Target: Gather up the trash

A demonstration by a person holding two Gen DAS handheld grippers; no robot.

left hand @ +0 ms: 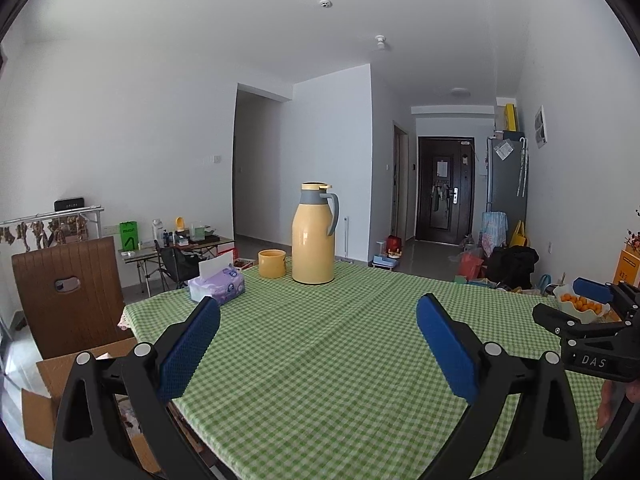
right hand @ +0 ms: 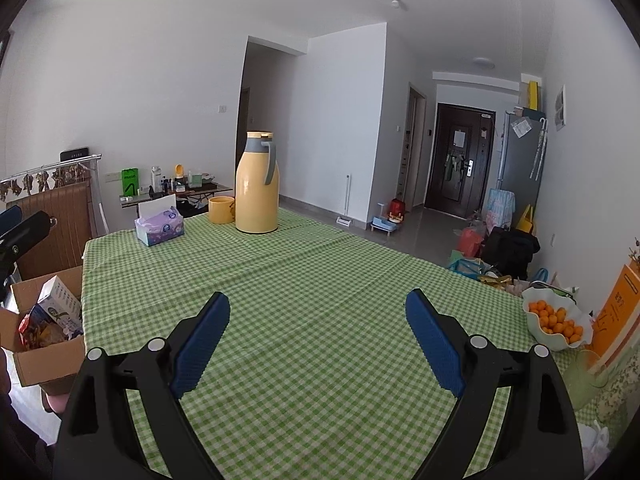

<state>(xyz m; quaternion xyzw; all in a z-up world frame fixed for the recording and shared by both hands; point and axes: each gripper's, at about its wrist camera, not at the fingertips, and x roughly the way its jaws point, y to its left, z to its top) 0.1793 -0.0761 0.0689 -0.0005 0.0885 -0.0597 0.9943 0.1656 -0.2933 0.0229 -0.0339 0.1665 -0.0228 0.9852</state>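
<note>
Left wrist view showed my left gripper (left hand: 318, 320) with its blue pads spread wide apart and nothing between them, held over the green checked cloth of the worktop (left hand: 320, 360). At twelve o'clock, toward the far edge, stood a yellow thermos jug (left hand: 313, 236) with a grey handle, upright. Just beside it at eleven o'clock sat a yellow cup (left hand: 272, 263), and further round at ten o'clock a purple tissue pack (left hand: 218, 286) with a white sheet sticking up. At three o'clock I could see my right gripper (left hand: 576, 300) from the side, in front of a bowl of small oranges (left hand: 582, 306).

Over the right wrist camera, my right gripper (right hand: 318, 318) was likewise wide open and empty above the cloth. The bowl of oranges lay at three o'clock near the worktop's right edge, with an orange box (right hand: 616, 316) leaning just behind it.

The trash sat off the worktop at nine o'clock: a cardboard box (right hand: 48, 356) on the floor beside the worktop's left edge, flaps open, holding a white carton (right hand: 60, 304) tilted on end and some colourful wrappers (right hand: 36, 330). A brown chair (right hand: 60, 224) stood behind the box. I could not tell from either view whether any loose litter lay on the cloth itself; the part I could see looked bare.
</note>
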